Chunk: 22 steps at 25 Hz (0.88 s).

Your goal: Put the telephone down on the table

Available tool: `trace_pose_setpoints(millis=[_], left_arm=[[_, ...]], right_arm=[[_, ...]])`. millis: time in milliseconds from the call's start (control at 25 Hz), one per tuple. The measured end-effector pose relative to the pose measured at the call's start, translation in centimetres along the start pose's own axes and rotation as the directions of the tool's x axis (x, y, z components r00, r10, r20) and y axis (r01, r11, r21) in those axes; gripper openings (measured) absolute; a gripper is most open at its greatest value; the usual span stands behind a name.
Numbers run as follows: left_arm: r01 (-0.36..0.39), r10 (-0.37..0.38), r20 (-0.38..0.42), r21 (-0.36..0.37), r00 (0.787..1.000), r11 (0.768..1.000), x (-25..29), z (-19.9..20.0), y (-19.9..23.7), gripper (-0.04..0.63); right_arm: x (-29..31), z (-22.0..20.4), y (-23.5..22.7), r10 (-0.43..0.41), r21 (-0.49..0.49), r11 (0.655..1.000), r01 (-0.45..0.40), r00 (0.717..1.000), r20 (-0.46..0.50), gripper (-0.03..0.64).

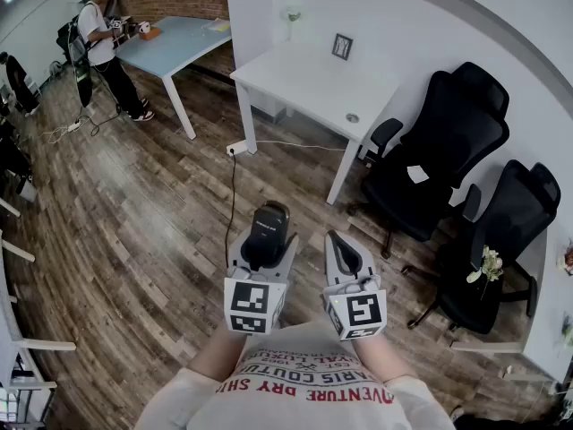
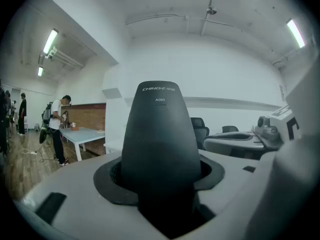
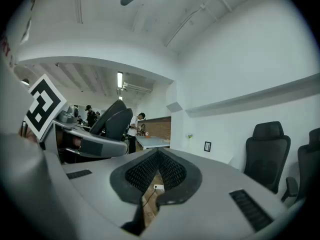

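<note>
Now; left gripper fingers grip telephone, base hidden; right gripper fingers closed, empty

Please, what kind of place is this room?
Probably an office or shared workspace: a white table, black office chairs along the wall, and a person standing at a light blue table further back.

Item: black telephone with white lettering near its top (the small print below is hard to read), filling the middle of the view. Your left gripper is clamped on it, dark pads against both sides.

Left background: a person stands at a pale table.

Right of the handset: black office chairs.

Overhead: strip lights.
</note>
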<state>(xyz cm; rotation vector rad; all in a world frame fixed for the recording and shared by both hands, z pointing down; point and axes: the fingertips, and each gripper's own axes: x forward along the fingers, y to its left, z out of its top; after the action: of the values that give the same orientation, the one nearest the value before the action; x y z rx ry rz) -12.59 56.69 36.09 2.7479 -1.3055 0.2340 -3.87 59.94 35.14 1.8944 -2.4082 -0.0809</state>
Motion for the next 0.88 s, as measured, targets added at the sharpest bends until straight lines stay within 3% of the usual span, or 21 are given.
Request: trace_pose_setpoints(millis=[360,640,880], left_arm=[[-0.002,0.002,-0.013,-0.009,1.0,1.0,-0.2,-0.7,0.5,0.282],[0.02,-0.021,-0.032,-0.023,0.999,1.0,0.4,-1.3,1.9,0.282],[0.018,-0.019,-0.058,-0.022,0.998,1.0,0.7,-2.7,5.1,0.282]], right_arm=[[-0.1,-0.6,1.0,0.019,-0.004,1.0,-0.019,1.0,-0.013,0.025],[1.0,-1.1,1.0,-0.019,0.034,0.999,0.019,1.0,0.001,0.025],[3.6,-2.8,2.2,-0.044,0.059,0.997,0.046,0.998,-0.041,0.025]])
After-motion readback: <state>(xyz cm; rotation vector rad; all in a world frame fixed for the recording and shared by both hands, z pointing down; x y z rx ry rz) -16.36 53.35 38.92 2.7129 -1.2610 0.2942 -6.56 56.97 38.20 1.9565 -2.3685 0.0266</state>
